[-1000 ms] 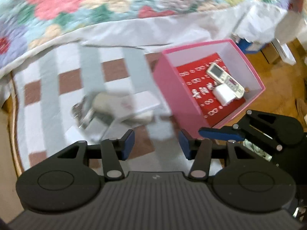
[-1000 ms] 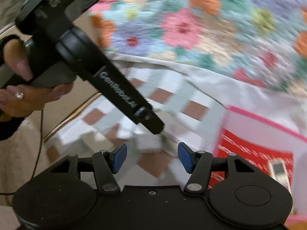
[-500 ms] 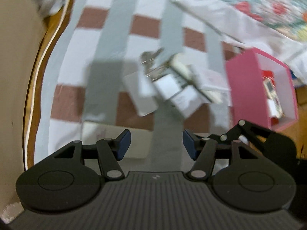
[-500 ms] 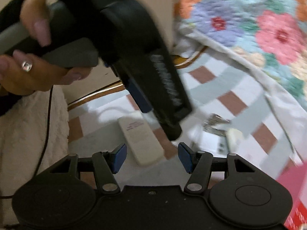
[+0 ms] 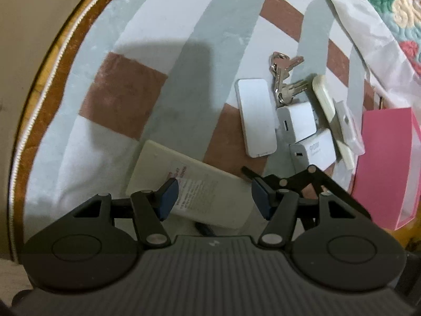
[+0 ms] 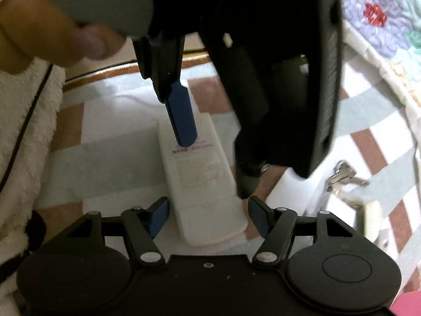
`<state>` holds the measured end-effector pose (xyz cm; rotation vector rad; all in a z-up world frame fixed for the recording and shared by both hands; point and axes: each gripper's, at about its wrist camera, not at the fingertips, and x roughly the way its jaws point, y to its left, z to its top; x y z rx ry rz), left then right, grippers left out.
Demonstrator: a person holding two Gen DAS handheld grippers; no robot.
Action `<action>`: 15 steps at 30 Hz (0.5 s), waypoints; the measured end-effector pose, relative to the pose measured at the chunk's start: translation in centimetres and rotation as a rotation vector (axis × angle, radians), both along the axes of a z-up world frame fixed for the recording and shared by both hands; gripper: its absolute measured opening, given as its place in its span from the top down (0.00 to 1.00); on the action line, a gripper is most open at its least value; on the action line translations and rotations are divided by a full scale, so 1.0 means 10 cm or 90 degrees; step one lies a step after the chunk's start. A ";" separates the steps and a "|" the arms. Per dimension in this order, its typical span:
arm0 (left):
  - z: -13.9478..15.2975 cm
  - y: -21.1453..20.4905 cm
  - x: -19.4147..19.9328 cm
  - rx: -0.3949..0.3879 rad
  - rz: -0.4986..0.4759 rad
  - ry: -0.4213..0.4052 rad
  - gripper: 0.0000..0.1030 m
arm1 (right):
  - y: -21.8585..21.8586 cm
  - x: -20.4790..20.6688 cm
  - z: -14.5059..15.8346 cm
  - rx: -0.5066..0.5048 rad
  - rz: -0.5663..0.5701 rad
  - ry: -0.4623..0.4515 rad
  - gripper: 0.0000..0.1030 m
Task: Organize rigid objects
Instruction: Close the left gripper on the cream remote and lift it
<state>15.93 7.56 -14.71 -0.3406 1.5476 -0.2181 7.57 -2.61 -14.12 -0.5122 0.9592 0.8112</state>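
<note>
Both my grippers, left (image 5: 212,197) and right (image 6: 206,217), have just been opening and straddle the cream remote (image 6: 200,179) unpinched; pink box (image 5: 385,166) at 3 o'clock awaits it.

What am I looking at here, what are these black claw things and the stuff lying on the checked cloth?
Two handheld grippers, each carrying a camera that looks along its own fingers. One picture is from the left gripper, the other from the right gripper. Both have just been opening and now straddle a cream remote control lying face down; neither grips it yet. On the checked cloth also lie keys, a flat white device, two white chargers and a pink box. Nothing is held.
</note>
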 end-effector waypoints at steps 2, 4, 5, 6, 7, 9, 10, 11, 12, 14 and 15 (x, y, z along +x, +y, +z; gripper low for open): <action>0.00 0.02 0.00 -0.006 0.008 -0.007 0.41 | -0.01 0.01 0.01 0.001 -0.028 0.016 0.35; 0.02 0.04 0.01 -0.009 0.015 -0.019 0.41 | -0.03 0.02 0.04 0.010 -0.099 0.048 0.35; 0.03 0.06 0.02 -0.017 0.019 -0.024 0.41 | -0.05 0.02 0.05 0.020 -0.137 0.067 0.35; 0.04 0.07 0.02 -0.031 0.023 -0.027 0.41 | -0.10 0.04 0.06 0.030 -0.172 0.085 0.35; 0.04 0.08 0.02 -0.046 0.029 -0.025 0.41 | -0.15 0.04 0.08 0.047 -0.204 0.101 0.35; 0.05 0.07 0.02 -0.069 0.036 -0.033 0.41 | -0.27 0.04 0.10 0.087 -0.278 0.138 0.35; 0.06 0.06 0.02 -0.080 0.037 -0.038 0.41 | -0.36 0.06 0.08 0.109 -0.327 0.169 0.35; 0.07 0.05 0.02 -0.091 0.039 -0.042 0.41 | -0.44 0.06 0.06 0.128 -0.369 0.197 0.35; 0.08 0.03 0.01 -0.107 0.041 -0.047 0.41 | -0.53 0.07 0.04 0.154 -0.412 0.228 0.35; 0.11 0.00 0.00 -0.132 0.046 -0.057 0.41 | -0.74 0.08 0.00 0.231 -0.489 0.291 0.35; 0.13 -0.01 -0.01 -0.143 0.048 -0.064 0.41 | -0.85 0.08 -0.04 0.275 -0.529 0.336 0.35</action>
